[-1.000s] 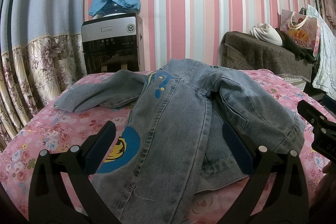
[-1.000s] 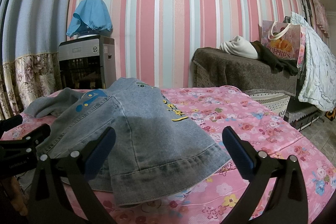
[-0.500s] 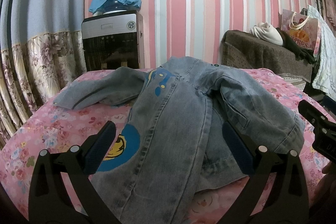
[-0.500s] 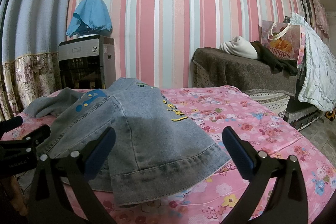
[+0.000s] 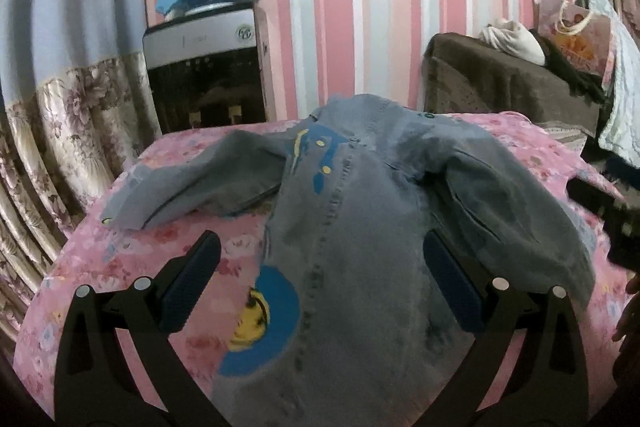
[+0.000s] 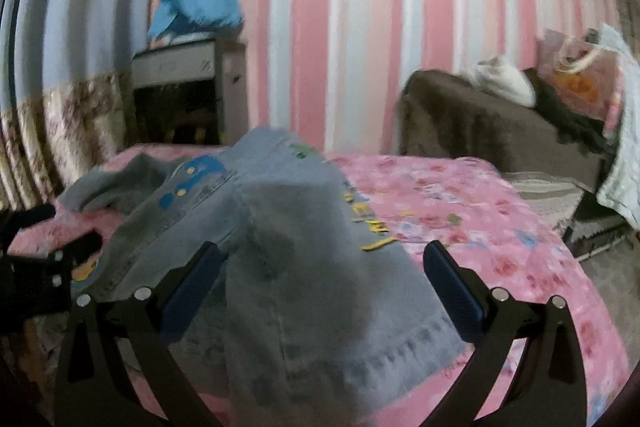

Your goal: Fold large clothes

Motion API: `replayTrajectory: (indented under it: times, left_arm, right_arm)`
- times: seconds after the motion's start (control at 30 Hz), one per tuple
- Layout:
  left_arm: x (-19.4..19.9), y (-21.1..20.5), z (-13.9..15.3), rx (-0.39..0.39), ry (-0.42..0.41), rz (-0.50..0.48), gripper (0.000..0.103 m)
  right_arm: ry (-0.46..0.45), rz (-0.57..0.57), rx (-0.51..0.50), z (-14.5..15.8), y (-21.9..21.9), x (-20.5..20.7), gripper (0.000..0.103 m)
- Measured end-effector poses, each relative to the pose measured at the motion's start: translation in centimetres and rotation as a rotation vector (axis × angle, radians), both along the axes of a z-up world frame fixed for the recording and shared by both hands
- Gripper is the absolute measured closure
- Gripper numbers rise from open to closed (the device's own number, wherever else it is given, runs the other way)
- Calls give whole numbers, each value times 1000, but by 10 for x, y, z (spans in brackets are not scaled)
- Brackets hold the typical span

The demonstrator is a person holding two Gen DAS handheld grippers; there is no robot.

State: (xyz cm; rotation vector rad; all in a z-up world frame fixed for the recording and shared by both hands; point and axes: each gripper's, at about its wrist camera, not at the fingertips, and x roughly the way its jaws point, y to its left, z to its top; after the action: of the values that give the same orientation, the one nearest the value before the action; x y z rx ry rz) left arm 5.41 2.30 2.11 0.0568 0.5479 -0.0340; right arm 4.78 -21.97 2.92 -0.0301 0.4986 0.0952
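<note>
A light blue denim jacket (image 5: 360, 227) with blue and yellow patches lies spread on a pink floral bedspread (image 5: 120, 259). One sleeve (image 5: 192, 183) stretches out to the left. My left gripper (image 5: 320, 283) hovers open above the jacket's near hem, nothing between its fingers. In the right wrist view the jacket (image 6: 304, 267) lies folded over itself, with its hem (image 6: 400, 359) near me. My right gripper (image 6: 320, 287) is open over that hem and holds nothing. The left gripper's body (image 6: 36, 275) shows at the left edge.
A black and silver water dispenser (image 5: 204, 75) with a blue cloth on top stands behind the bed against the striped wall. A brown-covered piece of furniture (image 5: 500, 87) with a white bundle and a gift bag stands at the right. Floral curtains (image 5: 60, 123) hang at the left.
Both cameras have tilted down and risen slightly over the jacket, and the right view is now blurred by motion. The jacket itself has not moved, and both grippers stay open.
</note>
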Motion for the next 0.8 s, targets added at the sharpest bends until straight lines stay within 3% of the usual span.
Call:
replayTrajectory:
  times: [0.2, 0.43, 0.8]
  left_arm:
    - [41, 24, 18, -43, 18, -1, 3]
    - [97, 42, 34, 36, 29, -7, 3]
    - [165, 97, 12, -24, 101, 37, 3]
  right_arm:
    - [75, 88, 56, 14, 2, 49, 2]
    - [129, 149, 12, 31, 14, 111, 2]
    - [247, 173, -39, 8, 13, 183, 2]
